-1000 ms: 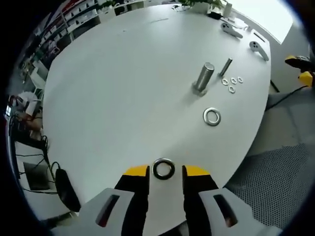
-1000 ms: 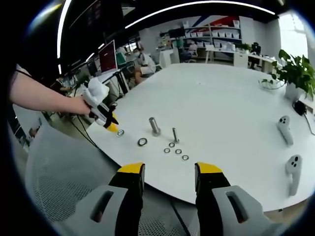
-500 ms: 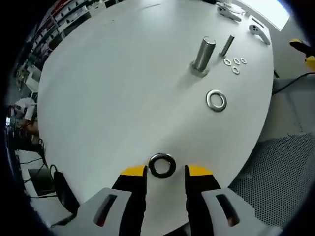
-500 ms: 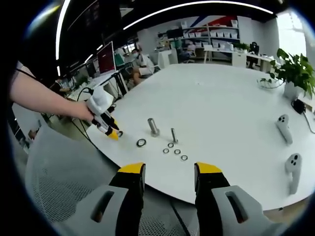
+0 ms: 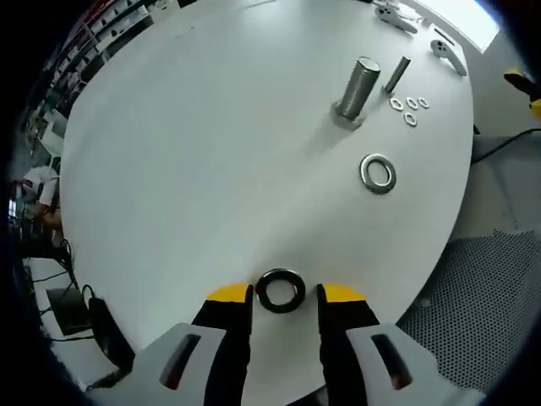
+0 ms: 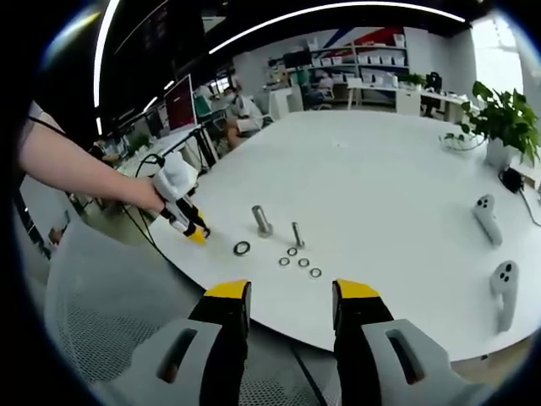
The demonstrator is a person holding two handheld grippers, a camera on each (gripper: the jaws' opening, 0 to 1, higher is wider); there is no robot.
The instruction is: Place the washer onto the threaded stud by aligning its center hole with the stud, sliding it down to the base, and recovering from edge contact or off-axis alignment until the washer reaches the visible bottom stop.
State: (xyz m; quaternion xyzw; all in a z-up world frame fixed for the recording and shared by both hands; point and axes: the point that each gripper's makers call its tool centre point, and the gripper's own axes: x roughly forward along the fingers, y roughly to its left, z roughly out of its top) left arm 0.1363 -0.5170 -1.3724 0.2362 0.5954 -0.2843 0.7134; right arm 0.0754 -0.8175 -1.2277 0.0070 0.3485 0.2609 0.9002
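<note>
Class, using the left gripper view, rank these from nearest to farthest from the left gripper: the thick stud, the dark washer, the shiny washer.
1. Dark washer, lying on the table between the left gripper fingers.
2. Shiny washer, farther up and to the right.
3. Thick stud, standing upright beyond it, near the small washers.

**Washer between my tips, flat on the table**

My left gripper (image 5: 283, 293) sits with jaws apart, yellow tips either side of the dark washer (image 5: 281, 290) lying on the white table (image 5: 194, 152). Beyond stands the thick threaded stud (image 5: 358, 87), upright. A second, larger washer (image 5: 378, 172) lies between. A thinner bolt (image 5: 396, 74) and small washers (image 5: 409, 107) sit just beside the stud.
</note>
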